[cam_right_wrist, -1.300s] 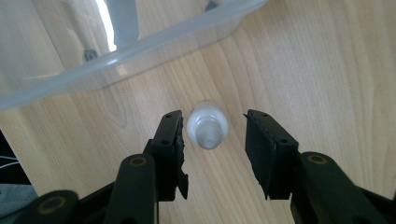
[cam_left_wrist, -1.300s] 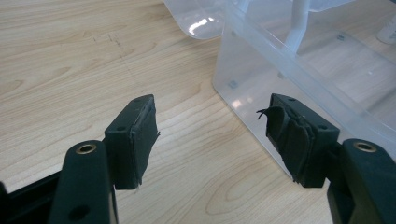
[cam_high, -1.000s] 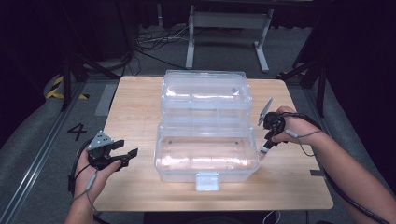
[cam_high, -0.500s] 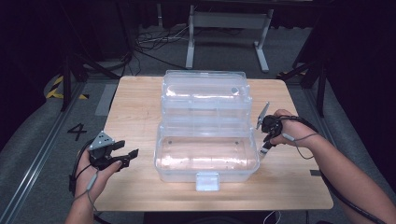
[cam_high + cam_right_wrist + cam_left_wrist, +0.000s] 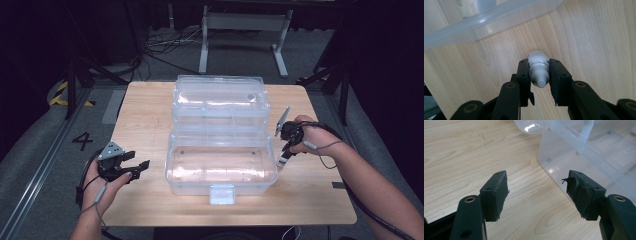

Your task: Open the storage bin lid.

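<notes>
right gripper (image 5: 538,75): jaws just closed, now clamped on small white bottle (image 5: 537,70) beside clear box (image 5: 222,165); ready to lift. left gripper (image 5: 537,192): jaws apart, idle.

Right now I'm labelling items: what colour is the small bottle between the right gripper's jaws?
White bottle, clearest in the right gripper view.

A light wooden table (image 5: 150,115) with rounded corners stands on a grey floor (image 5: 45,150) marked with a painted numeral and yellow-black tape. At its centre rests a clear plastic storage box (image 5: 220,167), lid (image 5: 220,97) swung back toward the far edge, latch tab facing the near edge. Just beside the box's right end, a small white bottle (image 5: 538,67) stands on the wood.
</notes>
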Motion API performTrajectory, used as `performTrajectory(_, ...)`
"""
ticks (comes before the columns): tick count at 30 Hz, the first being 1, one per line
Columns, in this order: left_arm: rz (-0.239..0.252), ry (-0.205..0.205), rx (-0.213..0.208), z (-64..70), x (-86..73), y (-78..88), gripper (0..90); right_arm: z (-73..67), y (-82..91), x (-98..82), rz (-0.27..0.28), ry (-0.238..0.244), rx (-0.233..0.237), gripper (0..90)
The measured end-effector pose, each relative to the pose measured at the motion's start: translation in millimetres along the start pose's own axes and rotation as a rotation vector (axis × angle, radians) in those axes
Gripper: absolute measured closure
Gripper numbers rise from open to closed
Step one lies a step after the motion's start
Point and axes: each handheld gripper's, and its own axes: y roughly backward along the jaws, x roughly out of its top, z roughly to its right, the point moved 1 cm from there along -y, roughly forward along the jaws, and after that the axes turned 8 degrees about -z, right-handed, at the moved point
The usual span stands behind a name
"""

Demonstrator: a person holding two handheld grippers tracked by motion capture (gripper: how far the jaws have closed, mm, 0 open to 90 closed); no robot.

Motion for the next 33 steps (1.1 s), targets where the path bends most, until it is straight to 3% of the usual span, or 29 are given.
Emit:
performTrajectory(21, -0.008, -0.006, -0.003, 0.6, -0.6, -2.6, 33.3, -9.4, 47.5, -2.5, 0.004, 0.005, -0.029, 71.9)
performTrajectory(33, -0.015, -0.014, -0.007, 1.2, -0.5, -3.9, 33.3, -29.8, 72.3, -1.7, 0.006, 0.051, -0.060, 71.9)
